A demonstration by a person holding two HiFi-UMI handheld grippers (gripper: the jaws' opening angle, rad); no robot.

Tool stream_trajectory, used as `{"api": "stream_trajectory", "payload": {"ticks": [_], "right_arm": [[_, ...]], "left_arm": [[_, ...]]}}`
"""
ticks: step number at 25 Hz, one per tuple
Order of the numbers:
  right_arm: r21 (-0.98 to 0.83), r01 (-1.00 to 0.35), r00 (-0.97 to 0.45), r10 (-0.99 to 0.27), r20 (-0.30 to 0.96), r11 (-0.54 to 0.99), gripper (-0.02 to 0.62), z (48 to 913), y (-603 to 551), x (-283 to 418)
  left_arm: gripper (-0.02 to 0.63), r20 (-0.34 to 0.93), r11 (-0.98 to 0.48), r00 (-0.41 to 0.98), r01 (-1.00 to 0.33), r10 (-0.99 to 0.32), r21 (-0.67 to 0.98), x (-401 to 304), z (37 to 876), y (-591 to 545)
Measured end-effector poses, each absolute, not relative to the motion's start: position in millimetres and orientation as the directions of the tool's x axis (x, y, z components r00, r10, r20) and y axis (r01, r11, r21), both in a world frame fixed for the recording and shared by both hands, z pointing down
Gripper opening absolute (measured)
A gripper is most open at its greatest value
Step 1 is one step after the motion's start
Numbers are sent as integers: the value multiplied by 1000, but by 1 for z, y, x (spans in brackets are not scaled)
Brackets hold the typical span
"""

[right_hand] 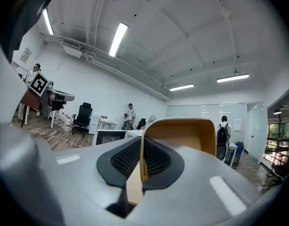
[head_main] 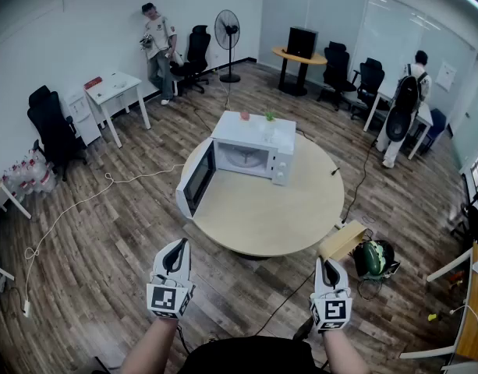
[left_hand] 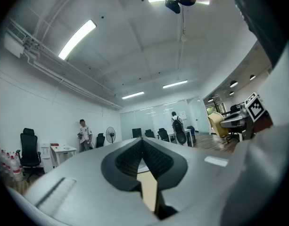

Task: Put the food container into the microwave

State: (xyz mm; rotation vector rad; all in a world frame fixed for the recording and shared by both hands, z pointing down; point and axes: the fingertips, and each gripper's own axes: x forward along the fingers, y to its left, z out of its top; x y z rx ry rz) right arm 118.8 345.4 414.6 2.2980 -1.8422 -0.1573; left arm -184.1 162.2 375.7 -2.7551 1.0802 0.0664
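**Wood-plank floor (head_main: 106, 232), round counter (head_main: 262, 216), microwave (head_main: 258, 135) standing open**

The right claw (right_hand: 141, 147) is clenched on the food container (right_hand: 182, 135). Its ribbed black pads (right_hand: 127, 159) pinch one thin wall of the tan, box-shaped tub. The tub has rounded corners, and its smooth inside faces the right gripper view. In the head view the food container sits just off the counter's near right rim, over the floor and well apart from the microwave.

The left claw (left_hand: 143, 142) is clenched on nothing, its ribbed pads meeting at the tips with a narrow slit below them. Each claw has a smooth grey shell and carries a marker cube (head_main: 170, 298) printed with black-and-white squares.

The counter is a pale beige disc with a smooth, matte top. The microwave is a white box standing toward its far side. Its door (head_main: 196, 179), with a dark window, is swung out to the left. A pale round turntable (head_main: 242, 156) shows inside the cavity. On the microwave's flat top are a small pink thing (head_main: 244, 115) and a small green plant (head_main: 270, 117).

Farther out, a thin white cable (head_main: 67, 209) snakes over the planks. A black office chair (head_main: 55, 127) stands by the left wall and a pedestal fan (head_main: 227, 29) by the far wall. One person (head_main: 157, 45) stands near the fan. Another person with a black backpack (head_main: 402, 107) stands far right.
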Motion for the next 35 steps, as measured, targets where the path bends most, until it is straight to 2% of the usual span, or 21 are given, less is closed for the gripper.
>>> {"api": "stream_trajectory", "payload": {"ticks": [18,35], "right_arm": [[200,-967,164,-986,18,-158,20,419,348,109],[241,-970,34,-999,32,-25,20,437,359,131]], "left_arm": [[0,-112,-722,736,-676,-667,-147,-176,373,179],[0,-100,-675,694,-718,-713,-168,-131,377,199]]}}
